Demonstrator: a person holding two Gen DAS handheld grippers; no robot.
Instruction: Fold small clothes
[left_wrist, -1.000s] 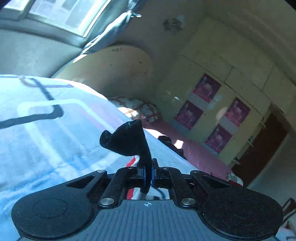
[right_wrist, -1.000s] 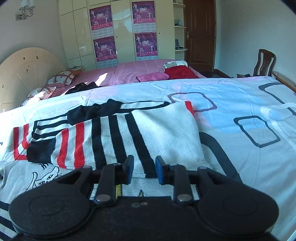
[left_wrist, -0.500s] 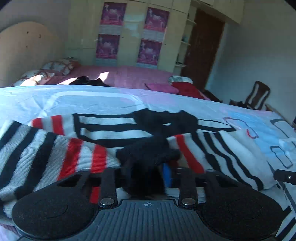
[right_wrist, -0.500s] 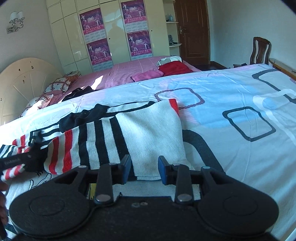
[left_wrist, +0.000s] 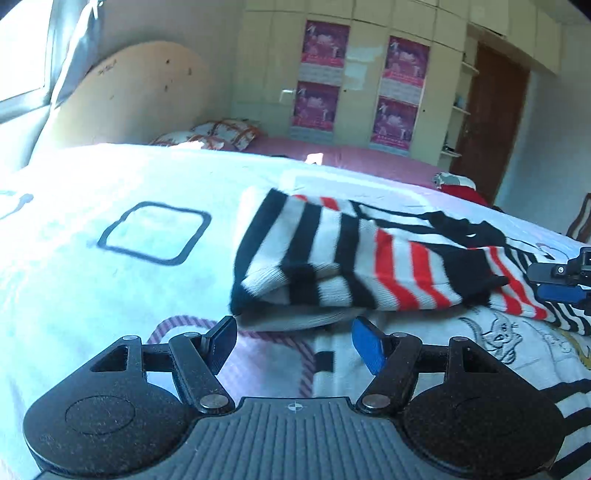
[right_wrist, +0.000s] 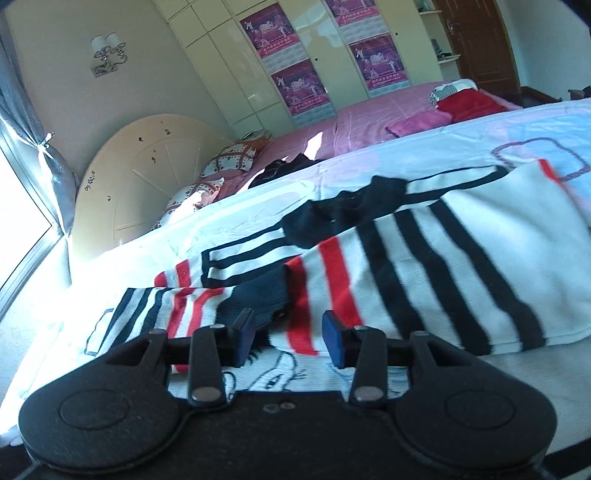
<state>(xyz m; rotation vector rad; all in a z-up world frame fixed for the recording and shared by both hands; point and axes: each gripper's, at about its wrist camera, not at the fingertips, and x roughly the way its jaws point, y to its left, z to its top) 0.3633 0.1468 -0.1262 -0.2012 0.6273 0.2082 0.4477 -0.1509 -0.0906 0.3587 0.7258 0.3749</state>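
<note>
The sweater (left_wrist: 369, 266) in front of me is a knit in white with black and red stripes, lying on the bed (left_wrist: 110, 206) with one sleeve (left_wrist: 317, 269) folded across the body; that sleeve ends in a black cuff (right_wrist: 255, 299) and its bent edge shows white ribbing. A black collar (right_wrist: 343, 214) bunches at the far edge, and the part nearest me, under the fold, carries a line-drawn cartoon print (right_wrist: 273, 373). From the right wrist view the body runs off to the right in broad black bars, then plain white. My left claw (left_wrist: 295, 341) has just been opening and now stands released, jaws well apart, nothing between them, its tips just short of the folded sleeve. My right claw (right_wrist: 290, 341) has also been opening; it is released too, hovering over the cuff and the print, and I see no cloth pinched. Beyond the bedsheet with its outlined squares sit a headboard (right_wrist: 147, 184), pillows (left_wrist: 225, 133) and a wardrobe (left_wrist: 369, 74) with pink posters
</note>
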